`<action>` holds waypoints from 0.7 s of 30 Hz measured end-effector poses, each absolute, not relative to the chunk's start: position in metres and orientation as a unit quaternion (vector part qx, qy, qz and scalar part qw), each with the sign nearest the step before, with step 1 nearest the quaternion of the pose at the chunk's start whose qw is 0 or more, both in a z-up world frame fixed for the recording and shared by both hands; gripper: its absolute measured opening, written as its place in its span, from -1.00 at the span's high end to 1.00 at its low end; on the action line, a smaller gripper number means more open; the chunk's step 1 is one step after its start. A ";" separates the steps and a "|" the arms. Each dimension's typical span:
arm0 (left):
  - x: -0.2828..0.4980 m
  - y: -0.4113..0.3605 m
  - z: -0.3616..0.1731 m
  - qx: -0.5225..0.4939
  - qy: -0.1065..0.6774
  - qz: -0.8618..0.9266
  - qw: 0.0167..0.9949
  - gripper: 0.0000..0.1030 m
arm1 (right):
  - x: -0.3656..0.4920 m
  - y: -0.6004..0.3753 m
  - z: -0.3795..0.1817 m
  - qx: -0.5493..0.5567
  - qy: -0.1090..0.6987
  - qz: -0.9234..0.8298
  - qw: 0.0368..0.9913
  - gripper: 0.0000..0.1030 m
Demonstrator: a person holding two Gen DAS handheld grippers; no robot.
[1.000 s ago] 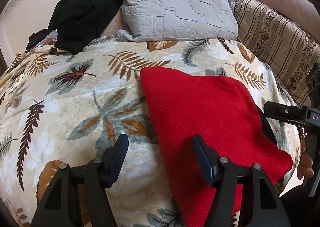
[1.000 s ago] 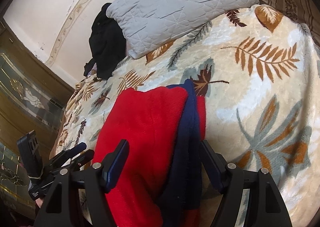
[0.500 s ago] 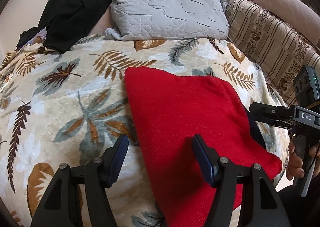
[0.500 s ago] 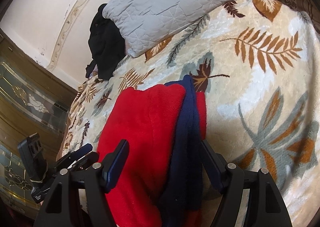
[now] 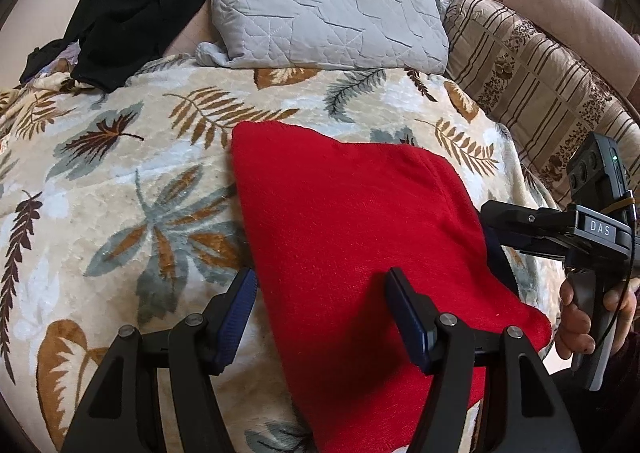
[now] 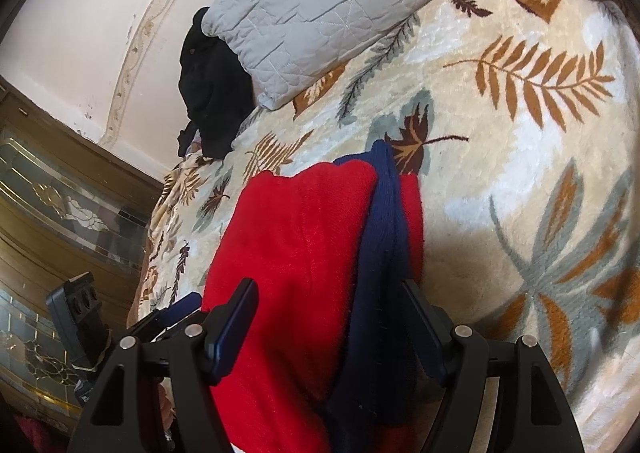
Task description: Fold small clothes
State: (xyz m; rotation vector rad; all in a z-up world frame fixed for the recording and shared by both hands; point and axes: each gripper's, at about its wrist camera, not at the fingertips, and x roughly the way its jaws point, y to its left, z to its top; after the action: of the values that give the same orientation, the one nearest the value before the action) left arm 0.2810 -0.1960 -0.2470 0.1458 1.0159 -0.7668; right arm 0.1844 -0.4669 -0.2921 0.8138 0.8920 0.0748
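Although the red garment (image 5: 360, 237) already lies as a compact, roughly rectangular bundle on the leaf-print blanket (image 5: 132, 189), the fold does not look finished from the right wrist view. There a navy layer (image 6: 380, 253), perhaps a lining or a second piece, I cannot tell which, sticks out along the bundle's right edge, with a strip of red beyond it at about 3 o'clock.

The left gripper (image 5: 320, 313) stands wide, holding nothing; its left fingertip sits over the blanket just beside the garment's left edge and its right one over the red cloth. The right gripper (image 6: 332, 317) is also wide and empty, straddling the near end of the bundle, red under one fingertip and navy beside the other. Seen from the left wrist camera, it hangs at 3 o'clock, at the garment's right edge, held by the person's right hand (image 5: 576, 317).

My judgement: one or more folds are done, and what remains is either a last fold or squaring the navy edge, then setting the piece aside. A black garment (image 5: 132, 1) lies heaped at 11 o'clock beside the grey quilted pillow (image 5: 328, 1); it looks unfolded, though whether it belongs to the task is unclear.
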 end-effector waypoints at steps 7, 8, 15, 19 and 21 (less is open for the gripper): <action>0.284 -0.197 -0.251 0.053 0.488 -0.371 0.788 -0.35 | 0.188 -0.469 -0.298 0.399 0.422 0.041 0.813 -0.47; 0.285 -0.197 -0.252 0.047 0.493 -0.375 0.784 -0.36 | 0.188 -0.470 -0.298 0.401 0.422 0.042 0.812 -0.47; 0.291 -0.197 -0.259 0.016 0.512 -0.396 0.762 -0.45 | 0.191 -0.478 -0.310 0.432 0.428 0.052 0.792 -0.46; 0.295 -0.194 -0.262 -0.007 0.518 -0.403 0.755 -0.45 | 0.196 -0.482 -0.319 0.461 0.427 0.068 0.775 -0.46; 0.298 -0.194 -0.265 -0.016 0.522 -0.407 0.750 -0.45 | 0.200 -0.482 -0.323 0.471 0.429 0.071 0.767 -0.46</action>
State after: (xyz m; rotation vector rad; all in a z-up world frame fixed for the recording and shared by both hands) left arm 0.2979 -0.1940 -0.2645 -0.0340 1.1398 -0.8899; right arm 0.1998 -0.4821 -0.3231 1.0232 0.9306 0.1545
